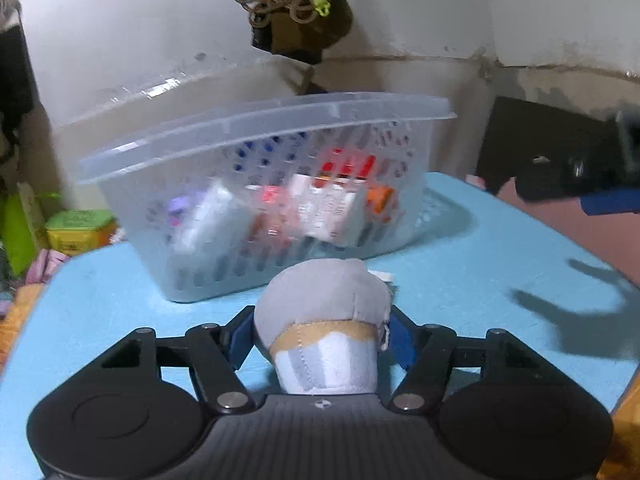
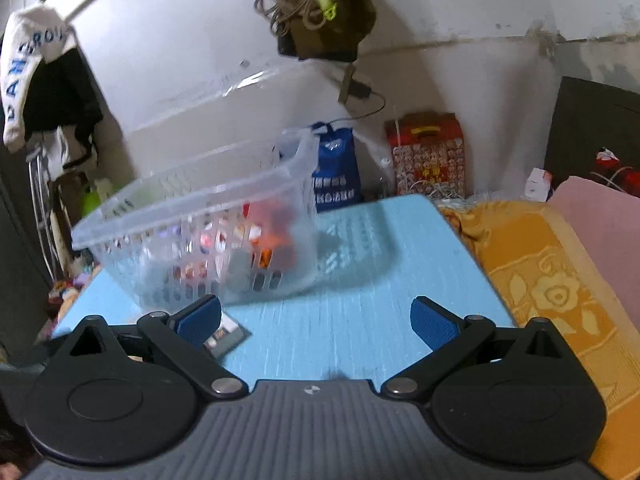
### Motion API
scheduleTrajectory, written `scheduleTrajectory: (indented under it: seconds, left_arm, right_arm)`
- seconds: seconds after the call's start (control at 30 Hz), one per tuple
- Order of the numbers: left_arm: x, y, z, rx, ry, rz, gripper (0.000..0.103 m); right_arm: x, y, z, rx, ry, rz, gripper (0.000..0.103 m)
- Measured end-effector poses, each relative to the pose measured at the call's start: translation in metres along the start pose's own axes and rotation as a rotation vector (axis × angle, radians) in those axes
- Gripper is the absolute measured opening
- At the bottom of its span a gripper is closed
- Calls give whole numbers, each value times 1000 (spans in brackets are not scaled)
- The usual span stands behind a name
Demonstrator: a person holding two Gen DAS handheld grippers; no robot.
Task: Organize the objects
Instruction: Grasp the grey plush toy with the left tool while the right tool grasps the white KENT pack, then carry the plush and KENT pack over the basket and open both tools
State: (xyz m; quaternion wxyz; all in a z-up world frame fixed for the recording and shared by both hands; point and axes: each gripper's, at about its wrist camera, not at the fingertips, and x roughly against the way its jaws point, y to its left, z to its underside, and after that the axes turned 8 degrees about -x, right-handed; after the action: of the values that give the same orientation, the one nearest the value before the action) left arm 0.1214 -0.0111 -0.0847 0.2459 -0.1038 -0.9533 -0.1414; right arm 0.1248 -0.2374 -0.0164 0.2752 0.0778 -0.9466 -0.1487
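Observation:
My left gripper is shut on a grey, tan and white plush toy and holds it above the blue table, just in front of the clear slotted basket. The basket holds several small boxes and packets. My right gripper is open and empty over the table, in front of the basket. A small dark card lies on the table by its left fingertip.
A white wall and cabinet stand behind the table. A yellow patterned cloth and pink bedding lie to the right. A blue bag and red box sit beyond the table's far edge. Clutter lies at the left.

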Motion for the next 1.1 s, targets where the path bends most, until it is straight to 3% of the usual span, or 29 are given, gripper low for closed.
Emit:
scheduleTrajectory:
  seconds: [0.17,0.33,0.43,0.5,0.53,0.6,0.67,0.83,1.1]
  left_arm:
    - [16,26,16,24,-11,-50,70]
    - [23,56,29,107,22,-77,70]
    - [26,67,32,134,23,-84,70]
    - [29,71,34,143,21,-86,70]
    - [29,72,35,144,19,-83,70]
    - [28,76,36,149,19,-74,70]
    - [27,79,37,155,22,-70,70]
    - [29,76,38,154,9,-42,70]
    - [35,62,30,121,-23,-28,70]
  right_arm:
    - [-18,19,21,71,66,-61,103]
    - [-51,60,37,272,111,-44,102]
    - [-74,76,36,350,123,5,90]
    - [-85,76,36,340,149,0,78]
    - [-88,75,35,324,159,-16,78]
    - [-89,75,34,315,164,-49,58]
    - [-84,78,37,336,168,-71,48]
    - [-67,81,48,378,171,-94,47]
    - [-29,73,42,321,155,-120,46]
